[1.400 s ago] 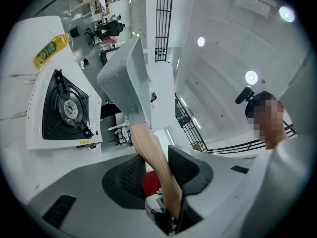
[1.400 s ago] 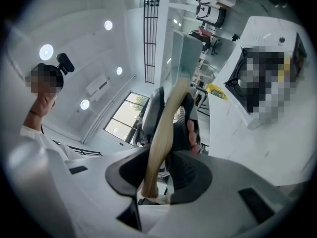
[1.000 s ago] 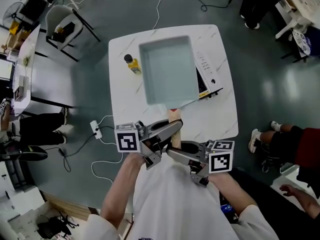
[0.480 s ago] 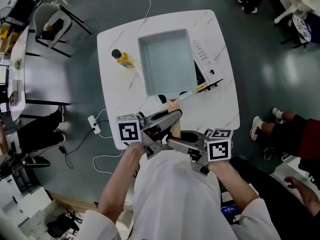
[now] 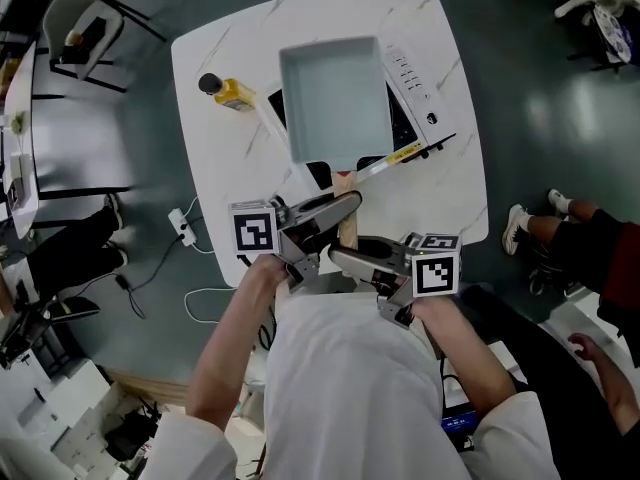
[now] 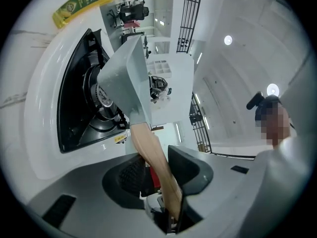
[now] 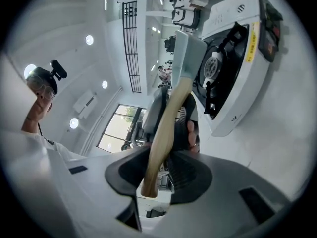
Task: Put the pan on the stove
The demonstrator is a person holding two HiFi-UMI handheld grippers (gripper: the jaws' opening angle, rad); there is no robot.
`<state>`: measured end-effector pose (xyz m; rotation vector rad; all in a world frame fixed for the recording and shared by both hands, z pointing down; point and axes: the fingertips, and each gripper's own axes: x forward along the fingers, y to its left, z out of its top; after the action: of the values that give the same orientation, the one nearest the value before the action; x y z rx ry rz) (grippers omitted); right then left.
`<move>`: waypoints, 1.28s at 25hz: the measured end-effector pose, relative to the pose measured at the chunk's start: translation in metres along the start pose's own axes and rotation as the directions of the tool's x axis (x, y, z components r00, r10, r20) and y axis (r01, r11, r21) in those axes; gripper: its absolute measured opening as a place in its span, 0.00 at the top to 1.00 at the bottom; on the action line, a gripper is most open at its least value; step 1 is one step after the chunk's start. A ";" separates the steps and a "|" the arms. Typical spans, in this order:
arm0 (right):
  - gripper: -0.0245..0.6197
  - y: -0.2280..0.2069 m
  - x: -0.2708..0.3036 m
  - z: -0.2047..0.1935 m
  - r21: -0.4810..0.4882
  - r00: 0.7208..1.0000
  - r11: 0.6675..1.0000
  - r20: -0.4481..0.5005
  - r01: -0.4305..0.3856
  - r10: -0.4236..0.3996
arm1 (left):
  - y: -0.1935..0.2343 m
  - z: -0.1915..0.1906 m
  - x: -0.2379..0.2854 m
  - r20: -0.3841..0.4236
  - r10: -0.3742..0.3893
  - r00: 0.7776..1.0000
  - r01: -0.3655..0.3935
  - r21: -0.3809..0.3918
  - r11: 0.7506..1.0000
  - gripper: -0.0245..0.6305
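Pan handle gripped by left tool, right tool; stove burner visible only gripper views.

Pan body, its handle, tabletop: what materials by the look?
The square pale grey pan looks like matte coated metal: flat even colour, no glare. The long tan handle is likely bare wood: warm uniform tan, matt. The white table top is marble-look with faint grey veins; stone or laminate, cannot tell.

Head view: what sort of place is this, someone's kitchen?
Likely a lab or workshop, not a home kitchen: a lone white table with a portable stove stands on bare floor, among loose cables and work desks.
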<state>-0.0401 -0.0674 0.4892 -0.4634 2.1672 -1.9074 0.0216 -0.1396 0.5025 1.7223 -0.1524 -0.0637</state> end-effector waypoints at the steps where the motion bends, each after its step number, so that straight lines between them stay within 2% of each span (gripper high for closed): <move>1: 0.77 -0.004 0.000 0.001 0.009 1.000 1.000 0.003 -0.001 0.001 | 0.005 0.001 0.001 0.000 0.003 1.000 -0.003 -0.004 1.000 0.75; 8: 0.77 -0.024 -0.001 0.002 0.023 1.000 1.000 -0.011 0.006 -0.006 | 0.024 0.000 0.006 -0.014 0.020 1.000 -0.020 -0.012 1.000 0.75; 26: 0.77 -0.043 -0.011 -0.001 0.051 0.999 0.998 -0.021 0.044 -0.043 | 0.040 -0.010 0.018 -0.028 0.034 0.999 -0.035 -0.056 0.998 0.75; 32: 0.75 -0.047 -0.015 0.002 0.035 0.998 0.998 -0.014 0.059 -0.059 | 0.041 -0.014 0.023 -0.034 0.056 0.998 -0.057 -0.032 0.998 0.69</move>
<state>-0.0211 -0.0683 0.5349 -0.5155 2.1470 -1.9814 0.0431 -0.1352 0.5462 1.6846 -0.1746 0.0038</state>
